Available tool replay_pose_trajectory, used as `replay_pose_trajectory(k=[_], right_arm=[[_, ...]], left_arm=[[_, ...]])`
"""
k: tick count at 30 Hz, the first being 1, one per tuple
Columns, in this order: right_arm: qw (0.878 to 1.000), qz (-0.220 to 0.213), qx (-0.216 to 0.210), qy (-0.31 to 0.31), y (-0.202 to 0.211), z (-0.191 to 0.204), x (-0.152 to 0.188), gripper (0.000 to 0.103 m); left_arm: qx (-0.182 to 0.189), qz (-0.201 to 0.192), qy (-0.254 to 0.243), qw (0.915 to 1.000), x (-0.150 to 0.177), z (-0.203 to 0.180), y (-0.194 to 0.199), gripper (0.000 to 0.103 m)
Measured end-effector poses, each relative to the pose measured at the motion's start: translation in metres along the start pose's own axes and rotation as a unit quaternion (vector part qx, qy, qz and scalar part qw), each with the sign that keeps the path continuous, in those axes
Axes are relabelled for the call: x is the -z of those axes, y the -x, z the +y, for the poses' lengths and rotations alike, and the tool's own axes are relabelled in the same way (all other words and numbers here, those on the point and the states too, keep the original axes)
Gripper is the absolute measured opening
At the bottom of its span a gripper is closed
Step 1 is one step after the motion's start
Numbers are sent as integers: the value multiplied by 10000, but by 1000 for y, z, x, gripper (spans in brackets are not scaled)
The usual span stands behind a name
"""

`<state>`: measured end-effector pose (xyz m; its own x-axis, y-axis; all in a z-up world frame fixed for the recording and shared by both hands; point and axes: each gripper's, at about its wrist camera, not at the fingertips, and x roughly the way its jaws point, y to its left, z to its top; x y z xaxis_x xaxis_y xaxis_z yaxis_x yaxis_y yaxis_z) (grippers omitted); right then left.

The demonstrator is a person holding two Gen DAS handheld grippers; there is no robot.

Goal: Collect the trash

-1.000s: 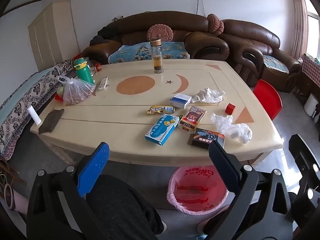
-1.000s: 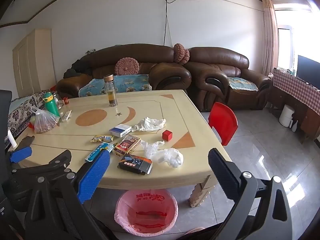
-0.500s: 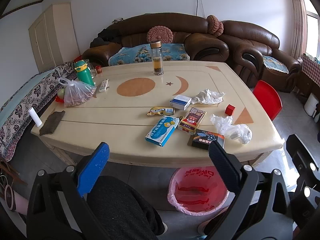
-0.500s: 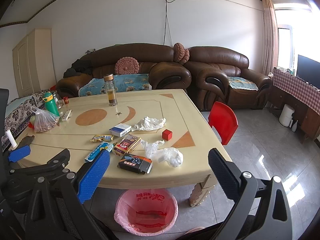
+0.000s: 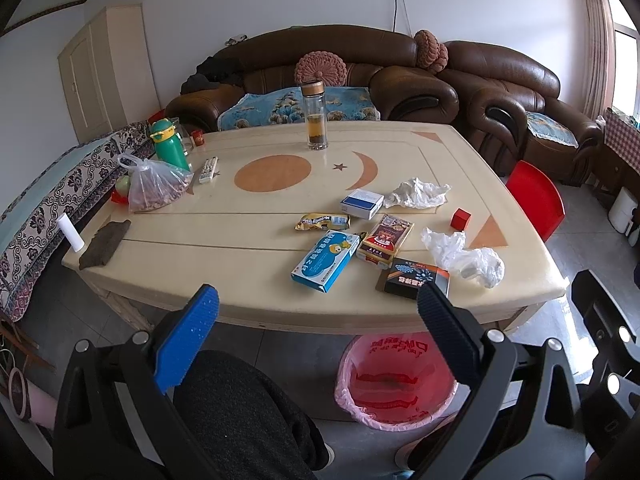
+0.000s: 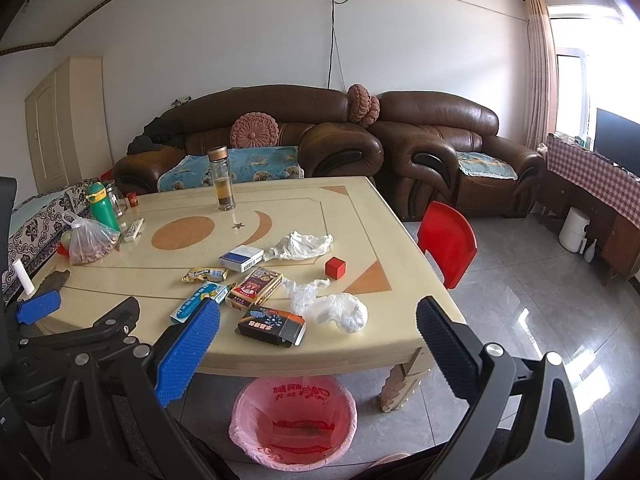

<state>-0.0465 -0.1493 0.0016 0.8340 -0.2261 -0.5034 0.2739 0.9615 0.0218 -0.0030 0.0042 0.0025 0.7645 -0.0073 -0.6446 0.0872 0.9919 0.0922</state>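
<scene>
From my left wrist view, my left gripper [image 5: 316,308] hangs spread wide in front of the tabletop [image 5: 224,248], holding nothing. Past the fingers [image 5: 188,340] lie a blue box [image 5: 326,260], a red box [image 5: 385,237], a black box [image 5: 416,277] at the near edge, and a crumpled plastic bag [image 5: 466,257] just right of it. Farther back are a snack wrapper [image 5: 322,221], a white-and-blue box [image 5: 361,204] and a crumpled tissue [image 5: 418,194]. A pink-lined bin [image 5: 394,380] stands on the floor below the tabletop's near edge.

From my right wrist view, my right gripper [image 6: 316,324] is equally wide open and empty, well short of the trash. The black box [image 6: 272,325] and plastic bag [image 6: 330,304] sit nearest; the bin [image 6: 294,420] lies below them. My left gripper [image 6: 72,320] shows at the left.
</scene>
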Motion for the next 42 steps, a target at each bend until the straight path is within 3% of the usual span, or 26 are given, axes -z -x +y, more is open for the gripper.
replay_pose_trajectory(k=[31, 36, 42], right_arm=[[10000, 45, -26, -14, -2, 4, 3, 96], [9999, 144, -10, 9, -13, 6, 9, 96], [9989, 458, -57, -22, -41, -3, 11, 96]], left_arm=[[7, 54, -22, 10000, 2, 3, -2, 97], [23, 191, -181, 9997, 5, 0, -11, 97], [62, 670, -252, 9974, 6, 0, -41, 97]])
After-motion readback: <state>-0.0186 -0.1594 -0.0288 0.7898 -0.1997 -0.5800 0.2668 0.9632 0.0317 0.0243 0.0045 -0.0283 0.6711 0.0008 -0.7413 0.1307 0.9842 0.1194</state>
